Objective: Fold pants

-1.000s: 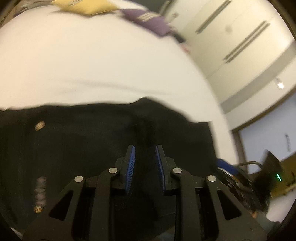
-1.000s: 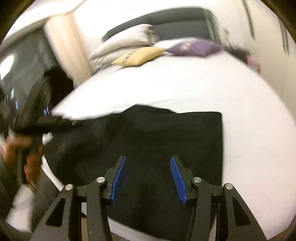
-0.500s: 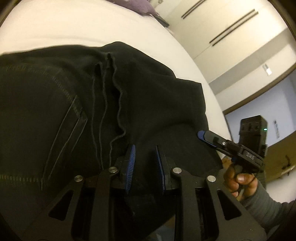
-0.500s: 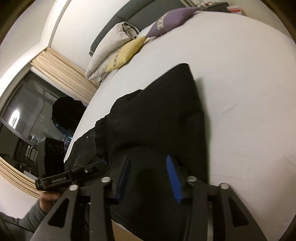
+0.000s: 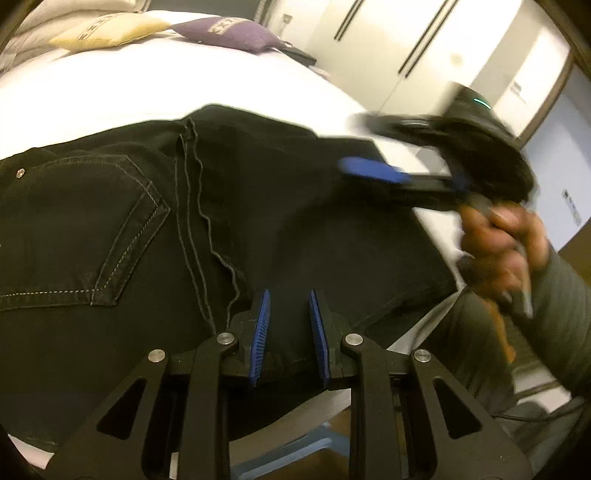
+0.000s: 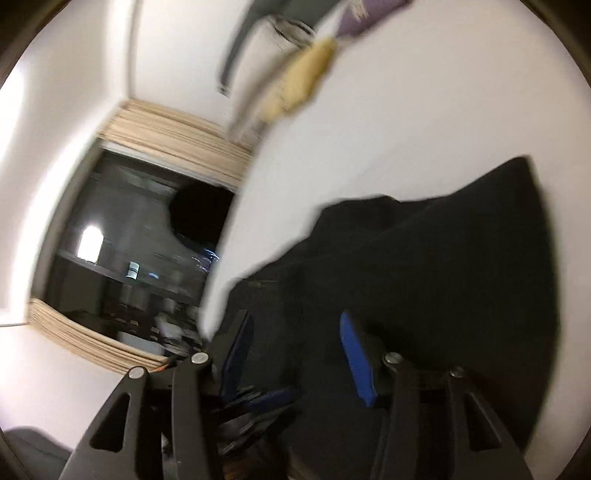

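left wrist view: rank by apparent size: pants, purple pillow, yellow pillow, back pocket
1. pants, by far the largest, filling the middle of the view.
2. back pocket.
3-4. yellow pillow and purple pillow: look about alike, so no ranking. Both lie far back on the bed, so they look smaller than they are.

One pair of black denim pants [image 5: 258, 206] lay on the white bed [image 5: 92, 92]; two cushions, one yellow [image 5: 107, 29], one purple [image 5: 225, 31], sat at twelve o'clock.

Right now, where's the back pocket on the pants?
In the left wrist view, the back pocket sits left of the centre seam, ahead and left of the left gripper.
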Tool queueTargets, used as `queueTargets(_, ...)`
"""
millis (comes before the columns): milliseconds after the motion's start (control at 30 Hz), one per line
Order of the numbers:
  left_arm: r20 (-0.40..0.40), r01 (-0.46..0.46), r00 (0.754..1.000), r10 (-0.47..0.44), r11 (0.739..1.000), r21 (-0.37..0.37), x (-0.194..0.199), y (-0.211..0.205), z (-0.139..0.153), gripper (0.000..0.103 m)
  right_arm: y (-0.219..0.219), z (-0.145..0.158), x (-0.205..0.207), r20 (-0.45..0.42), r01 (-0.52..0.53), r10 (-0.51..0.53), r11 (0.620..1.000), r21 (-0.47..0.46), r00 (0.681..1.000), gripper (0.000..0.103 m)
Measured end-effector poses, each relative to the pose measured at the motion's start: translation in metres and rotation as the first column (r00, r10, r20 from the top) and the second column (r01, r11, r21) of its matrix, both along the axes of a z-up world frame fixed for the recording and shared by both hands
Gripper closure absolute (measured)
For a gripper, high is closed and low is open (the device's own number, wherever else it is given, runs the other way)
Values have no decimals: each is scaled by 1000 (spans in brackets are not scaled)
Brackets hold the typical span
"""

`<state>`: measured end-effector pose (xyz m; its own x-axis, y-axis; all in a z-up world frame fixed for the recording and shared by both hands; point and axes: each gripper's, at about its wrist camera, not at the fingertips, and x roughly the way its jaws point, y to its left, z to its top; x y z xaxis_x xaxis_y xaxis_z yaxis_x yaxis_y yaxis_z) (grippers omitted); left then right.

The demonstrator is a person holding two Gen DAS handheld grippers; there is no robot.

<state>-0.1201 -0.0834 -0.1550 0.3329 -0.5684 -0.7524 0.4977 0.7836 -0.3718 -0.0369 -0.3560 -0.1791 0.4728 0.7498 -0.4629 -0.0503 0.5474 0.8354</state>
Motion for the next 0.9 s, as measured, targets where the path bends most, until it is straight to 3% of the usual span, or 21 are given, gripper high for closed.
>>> queueTargets(67, -10, -1, 1000, 1, 1000, -15, 2, -1, -5, 82, -11, -30, 21, -81, 17, -12, 998, 67, 997, 79)
queueTargets(100, -10, 2, 1000, -2, 1000, -20, 2, -1, -7, 82, -21, -39, 29, -109, 45, -35, 995, 86, 993, 103)
queueTargets(200, 13, 24, 1000, -24, 1000, -12, -3, 2, -7, 82, -45, -44, 33, -129, 108, -93, 988, 113, 987, 103)
queueTargets(267, 27, 26, 999, -26, 1000, -13, -5, 4, -10, 82, -47, -29, 20, -116, 108, -101, 992, 59, 988, 95)
queueTargets(333, 25, 23, 999, -22, 999, -31, -6, 13, -9, 82, -41, -12, -2, -61, 78, -71, 989, 124, 996, 56)
queueTargets(400, 21, 21, 1000, -20, 998, -52, -5, 13, -18, 82, -29, -6, -31, -36, 54, -48, 978, 199, 998, 43)
queueTargets(467, 25, 23, 999, -22, 998, -53, -7, 17, -18, 82, -10, -15, -54, -52, -6, 18, 976, 220, 998, 44)
queueTargets(500, 31, 26, 999, -25, 999, -46, -9, 18, -18, 82, 0, -24, -61, -58, -28, 41, 977, 212, 997, 49)
queueTargets(533, 38, 30, 999, -28, 999, -38, -10, 18, -18, 82, 5, -30, -71, -50, -43, 53, 981, 189, 997, 67)
queueTargets(633, 44, 29, 999, -27, 999, -38, -13, 18, -18, 82, -2, -42, -86, -58, -35, 42, 993, 116, 997, 103)
queueTargets(700, 37, 16, 999, -14, 998, -63, -15, 20, -18, 82, -11, -41, -95, -106, -33, 40, 997, 66, 994, 103)
queueTargets(767, 23, -5, 1000, 8, 996, -92, -17, 29, -17, 82, -14, -19, -104, -87, -54, 49, 997, -52, 995, 92)
queueTargets(833, 13, -46, 999, 48, 992, -115, -20, 42, -14, 82, -14, 6, -101, -38, -43, 41, 998, -49, 998, 54)
queueTargets(900, -3, -102, 995, 102, 988, -119, -20, 62, -7, 81, 2, 30, -81, 37, -44, 43, 999, 11, 998, 50)
